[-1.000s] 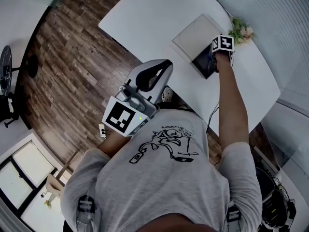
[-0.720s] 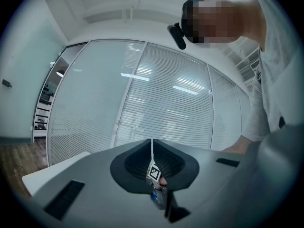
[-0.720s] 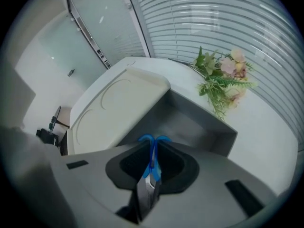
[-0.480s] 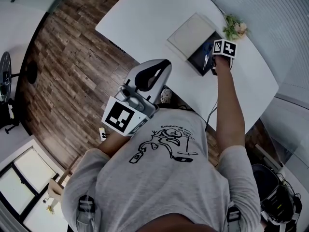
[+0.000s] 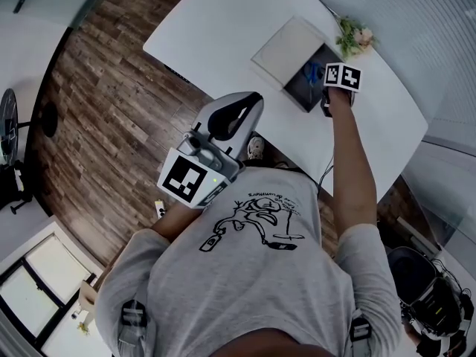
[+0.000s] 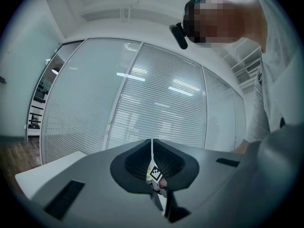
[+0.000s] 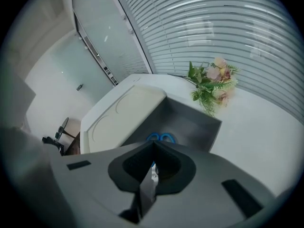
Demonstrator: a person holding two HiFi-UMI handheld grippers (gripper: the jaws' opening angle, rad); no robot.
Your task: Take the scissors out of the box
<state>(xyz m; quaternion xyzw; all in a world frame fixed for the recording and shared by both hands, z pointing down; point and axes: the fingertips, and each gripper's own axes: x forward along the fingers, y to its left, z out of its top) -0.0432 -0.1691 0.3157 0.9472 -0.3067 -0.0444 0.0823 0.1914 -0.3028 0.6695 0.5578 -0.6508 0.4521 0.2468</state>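
We're looking at the lift-out here: the scissors (image 7: 160, 137) are lying down within the open grey box (image 7: 194, 120) on the white bench (image 7: 266, 141), blue finger loops pointing away, not yet clear of the walls. To do this well, I'd say the pull is wanting to go straight up, slow and steady, until the loops are riding above the rim, and only then across to open bench. Dragging sideways early is risking a snag on the box wall or a knock to the pale lid (image 7: 123, 113) lying just beside the box. The grip looks to be on a thin part, so the heavier loop end may be swinging or pivoting, and the squeeze is needing to hold firm. The flowers (image 7: 211, 84) beyond the box are standing off the likely path. Now the claws: the right claw (image 7: 153, 146) is angling steeply down, its jaws have just been closing and are now pressing together on the scissors, the loops poking out just past the tips. The left claw (image 6: 152, 146) is idling level by the person's chest, jaws together, gripping nothing.
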